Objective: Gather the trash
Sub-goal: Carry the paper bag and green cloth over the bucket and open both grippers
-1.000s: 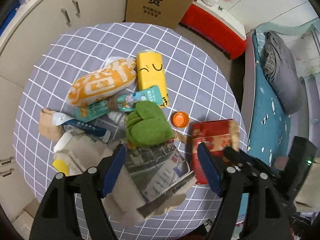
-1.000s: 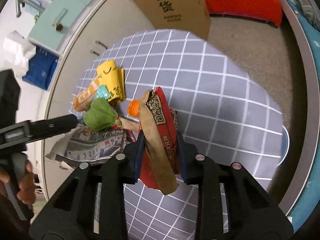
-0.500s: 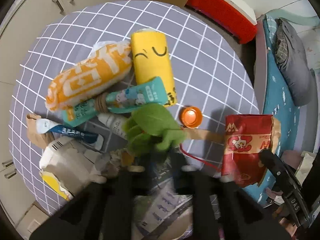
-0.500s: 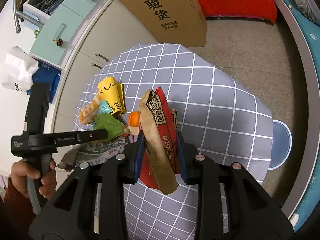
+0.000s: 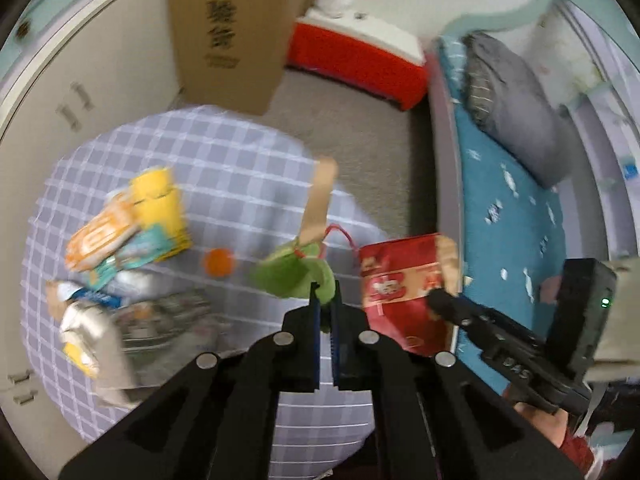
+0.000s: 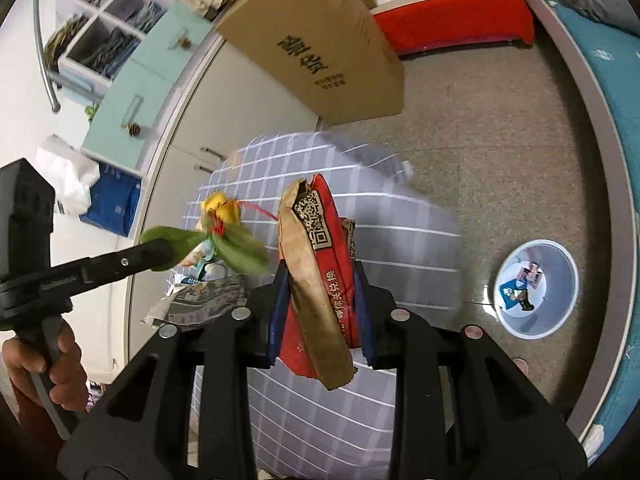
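My left gripper (image 5: 325,294) is shut on a green leaf-like wrapper (image 5: 288,272) with a red string and a tan strip, held above the checked table (image 5: 240,160). In the right wrist view the same green wrapper (image 6: 236,250) hangs from the left gripper's fingers (image 6: 156,252). My right gripper (image 6: 320,280) is shut on a red and brown paper bag (image 6: 316,240), which stands upright between the pads. In the left wrist view that red bag (image 5: 400,280) hangs at the table's right edge. A white bin (image 6: 536,288) with some scraps inside stands on the floor to the right.
A yellow packet (image 5: 160,204), an orange packet (image 5: 100,232), an orange cap (image 5: 219,263) and newspaper (image 5: 172,320) lie on the table's left half. A tall cardboard box (image 5: 228,32) stands behind it. A bed (image 5: 520,220) runs along the right.
The left gripper closed on the green wrapper and lifted it up and to the right off the pile. The right gripper carried the red bag up and toward the table's right edge.
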A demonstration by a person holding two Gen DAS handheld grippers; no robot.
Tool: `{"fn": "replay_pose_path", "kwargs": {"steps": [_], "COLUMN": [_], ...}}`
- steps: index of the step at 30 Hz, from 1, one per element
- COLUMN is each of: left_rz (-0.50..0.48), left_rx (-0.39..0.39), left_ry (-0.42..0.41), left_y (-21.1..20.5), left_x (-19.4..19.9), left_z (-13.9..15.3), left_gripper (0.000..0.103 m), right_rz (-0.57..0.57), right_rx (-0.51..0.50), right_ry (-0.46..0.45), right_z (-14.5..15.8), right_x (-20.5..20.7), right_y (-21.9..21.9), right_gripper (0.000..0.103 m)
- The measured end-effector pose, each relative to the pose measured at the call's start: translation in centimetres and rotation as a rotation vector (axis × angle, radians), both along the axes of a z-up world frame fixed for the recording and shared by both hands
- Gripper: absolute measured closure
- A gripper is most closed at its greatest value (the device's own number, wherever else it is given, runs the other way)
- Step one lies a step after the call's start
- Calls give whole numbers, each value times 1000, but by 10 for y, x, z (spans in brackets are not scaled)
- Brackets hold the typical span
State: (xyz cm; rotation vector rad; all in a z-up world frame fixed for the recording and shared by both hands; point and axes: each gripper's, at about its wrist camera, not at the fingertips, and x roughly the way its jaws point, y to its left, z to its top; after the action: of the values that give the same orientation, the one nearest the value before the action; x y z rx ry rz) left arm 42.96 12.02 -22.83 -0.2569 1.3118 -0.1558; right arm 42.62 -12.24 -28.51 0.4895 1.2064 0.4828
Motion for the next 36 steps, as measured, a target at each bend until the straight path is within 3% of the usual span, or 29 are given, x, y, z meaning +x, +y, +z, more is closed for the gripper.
{"fn": "replay_pose_path", "kwargs": {"steps": [3,8,13,17,25,32,34,36], "left_rz": [-69,-156,-219,-274,-318,-320,-306,-280], "left_rx": [-17,-47,-70,-64,6,44,43,116], "left_ry": [3,74,170,266,387,423,435,449], "left_y": [-52,-141,-221,-276,-340,-363,-365,-362], "left_x": [6,14,20,21,29,44,46,46], "left_z": [-2,-40,-104,-180,-310,-368,-376,-380], "left_gripper": [100,100,100,100,99,97,88,23], "right_rz": [-42,-135,-210,-248,-286,-297,-298,-296], "right_rx": [-5,-51,-143,-221,-285,-284,-277,-273], "right_ry": [4,43,102,161,244,288,295,304], "right_z": [0,-15,-50,-100,-186,-228,-233,-236], "right_x": [-4,-19,-30,-33,-34,-28,-28,-27], "right_y": [-42,-128,-198,-242,-288,-301,-304,-304], "right_gripper": [73,73,73,73,73,73,73,73]}}
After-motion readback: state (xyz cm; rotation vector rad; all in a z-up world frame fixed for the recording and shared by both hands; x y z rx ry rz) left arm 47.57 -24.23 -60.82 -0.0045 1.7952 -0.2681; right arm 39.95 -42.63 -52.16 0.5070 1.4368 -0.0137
